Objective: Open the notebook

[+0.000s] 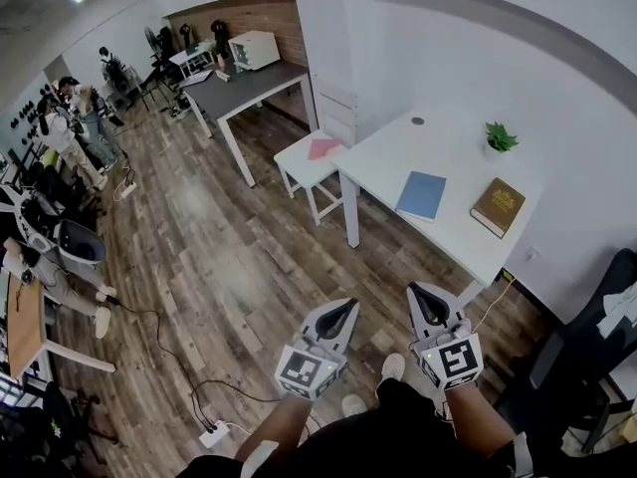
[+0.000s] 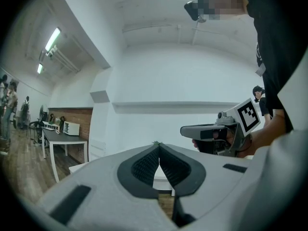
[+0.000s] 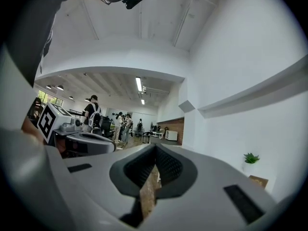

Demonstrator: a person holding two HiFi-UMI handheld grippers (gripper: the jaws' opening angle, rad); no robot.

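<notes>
Notebook (image 1: 422, 194) is lying closed on table (image 1: 398, 147), untouched; left gripper (image 1: 348, 310) and right gripper (image 1: 423, 295) are hovering well apart from it, jaws pressed together, empty.

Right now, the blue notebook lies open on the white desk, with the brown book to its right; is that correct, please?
Not quite: the head view shows the blue notebook lying closed, cover up. It is on the white desk, with the brown book to its right.
</notes>
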